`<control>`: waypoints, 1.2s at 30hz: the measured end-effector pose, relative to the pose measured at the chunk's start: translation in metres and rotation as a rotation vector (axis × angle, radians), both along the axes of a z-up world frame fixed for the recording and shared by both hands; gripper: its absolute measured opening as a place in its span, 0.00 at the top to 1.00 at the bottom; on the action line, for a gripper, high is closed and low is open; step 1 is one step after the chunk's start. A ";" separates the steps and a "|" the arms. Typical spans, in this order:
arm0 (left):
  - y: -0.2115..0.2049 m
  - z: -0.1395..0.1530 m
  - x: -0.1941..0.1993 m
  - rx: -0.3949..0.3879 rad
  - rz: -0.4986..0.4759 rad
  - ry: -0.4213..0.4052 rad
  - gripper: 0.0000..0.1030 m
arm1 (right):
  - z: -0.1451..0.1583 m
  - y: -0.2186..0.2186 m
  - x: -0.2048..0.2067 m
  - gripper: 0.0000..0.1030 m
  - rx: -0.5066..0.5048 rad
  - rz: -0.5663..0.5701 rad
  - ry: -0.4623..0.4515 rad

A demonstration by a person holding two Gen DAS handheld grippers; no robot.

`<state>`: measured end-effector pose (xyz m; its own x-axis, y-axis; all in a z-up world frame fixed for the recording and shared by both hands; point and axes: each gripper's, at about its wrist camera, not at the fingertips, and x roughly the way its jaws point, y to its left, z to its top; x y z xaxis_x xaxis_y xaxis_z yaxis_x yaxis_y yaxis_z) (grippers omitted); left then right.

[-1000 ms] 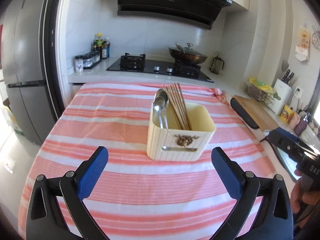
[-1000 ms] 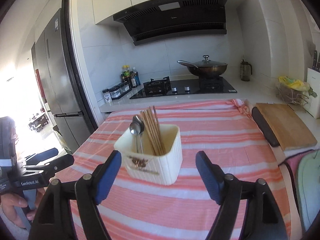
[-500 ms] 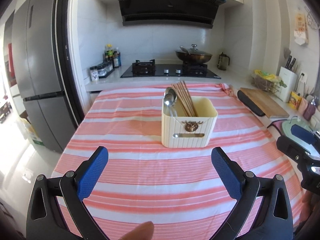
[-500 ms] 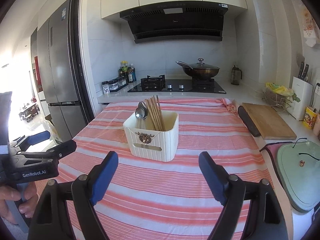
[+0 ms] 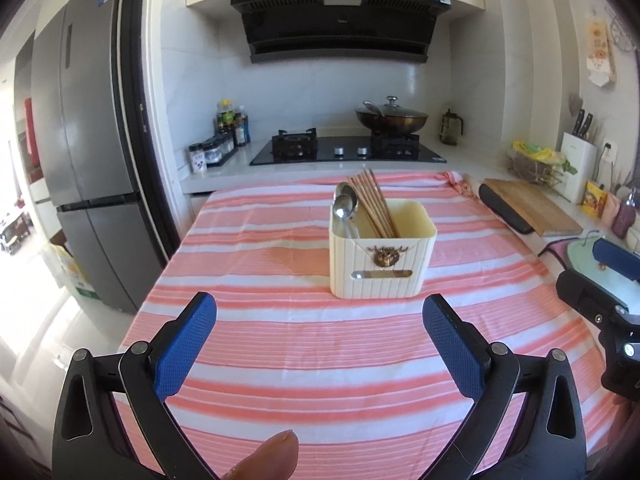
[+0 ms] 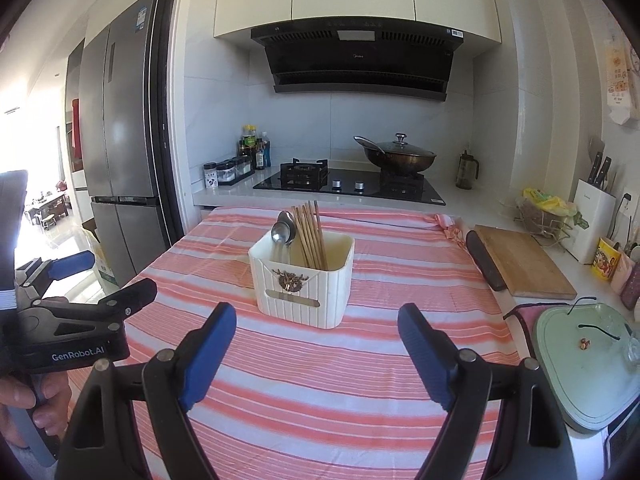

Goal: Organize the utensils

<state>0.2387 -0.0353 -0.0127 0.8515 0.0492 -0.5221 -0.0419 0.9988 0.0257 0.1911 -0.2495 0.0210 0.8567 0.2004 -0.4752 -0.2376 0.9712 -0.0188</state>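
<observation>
A cream utensil holder (image 5: 382, 256) stands upright on the pink striped tablecloth (image 5: 320, 344), and shows in the right wrist view (image 6: 304, 284) too. Inside it are two metal spoons (image 5: 344, 204) and several wooden chopsticks (image 5: 374, 204), leaning left; they also show in the right wrist view, spoons (image 6: 283, 234) and chopsticks (image 6: 310, 232). My left gripper (image 5: 320, 344) is open and empty, well short of the holder. My right gripper (image 6: 318, 350) is open and empty, also short of the holder.
A wooden cutting board (image 6: 520, 260) lies at the table's right edge. A pale green tray (image 6: 588, 360) sits near right. Behind are a gas hob (image 5: 344, 150), a lidded wok (image 5: 390, 118), condiment bottles (image 5: 228, 124) and a grey fridge (image 5: 80, 152) at left.
Both grippers have pulled back and risen from the holder, which now looks smaller and farther. Both stay open. The holder and utensils have not moved.
</observation>
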 end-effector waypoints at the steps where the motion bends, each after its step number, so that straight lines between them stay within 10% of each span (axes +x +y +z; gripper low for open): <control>1: 0.000 0.001 -0.001 0.000 0.003 0.001 0.00 | 0.001 0.001 -0.001 0.18 0.000 -0.001 -0.001; 36: 0.000 0.013 -0.013 0.003 0.060 -0.011 0.00 | 0.012 0.006 -0.013 0.18 -0.008 0.006 -0.031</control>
